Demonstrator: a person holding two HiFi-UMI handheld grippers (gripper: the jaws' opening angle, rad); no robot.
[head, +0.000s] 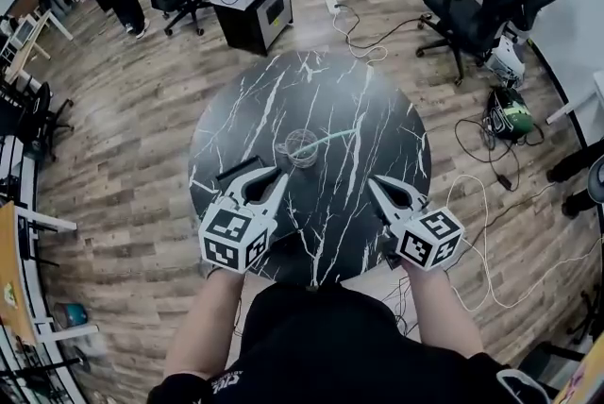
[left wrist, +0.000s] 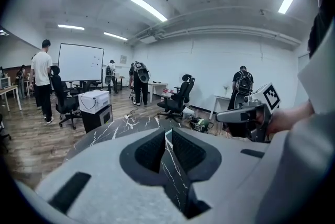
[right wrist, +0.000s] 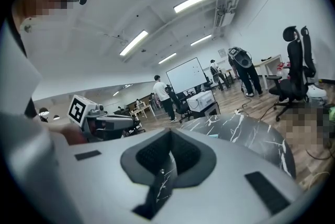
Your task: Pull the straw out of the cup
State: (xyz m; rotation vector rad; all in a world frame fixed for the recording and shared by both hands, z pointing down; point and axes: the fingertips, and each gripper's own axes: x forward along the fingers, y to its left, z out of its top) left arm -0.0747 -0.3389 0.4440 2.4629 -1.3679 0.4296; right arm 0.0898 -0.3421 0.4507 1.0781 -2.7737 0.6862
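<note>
Head view: cup [head: 302, 148] on table [head: 382, 124] amid chairs [head: 465, 15]

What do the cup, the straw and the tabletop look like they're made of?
Cup: clear plastic or glass; the table shows through it.
Straw: pale green and thin, probably plastic.
Tabletop: black with white veins and a sheen; marble or a marble-look surface.

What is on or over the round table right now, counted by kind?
Clear cup: 1
Light green straw: 1
Hand-held grippers: 2 (left hand-held gripper, right hand-held gripper)
Total: 4
</note>
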